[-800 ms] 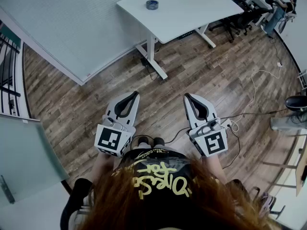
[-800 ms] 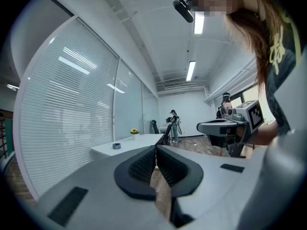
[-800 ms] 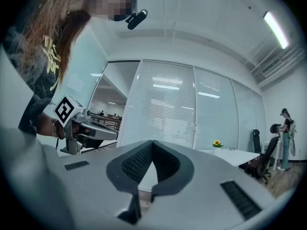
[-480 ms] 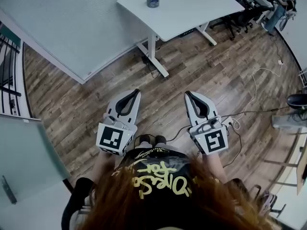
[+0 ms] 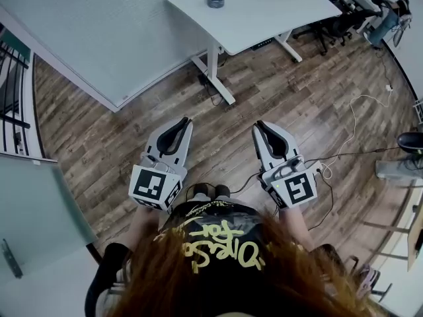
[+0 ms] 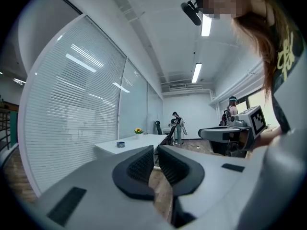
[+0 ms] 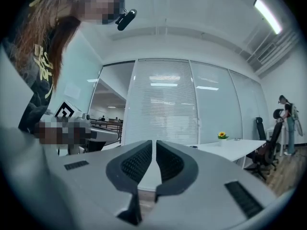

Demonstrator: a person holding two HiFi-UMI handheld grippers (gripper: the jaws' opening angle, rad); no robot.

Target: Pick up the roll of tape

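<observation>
We hold both grippers level above the wooden floor point(image 5: 297, 98), well short of the white counter point(image 5: 264, 12). The left gripper point(image 5: 187, 119) has its fingers point(image 6: 143, 165) closed together with nothing between them. The right gripper point(image 5: 257, 125) has its fingers point(image 7: 136, 163) together as well, and they too are empty. The roll of tape point(image 5: 215, 0) lies flat on the counter near its left edge in the head view, well apart from both grippers. The one container we see is a small pot point(image 7: 221, 138) on the counter, holding a yellow flower point(image 7: 221, 134) and standing apart from the tape.
</observation>
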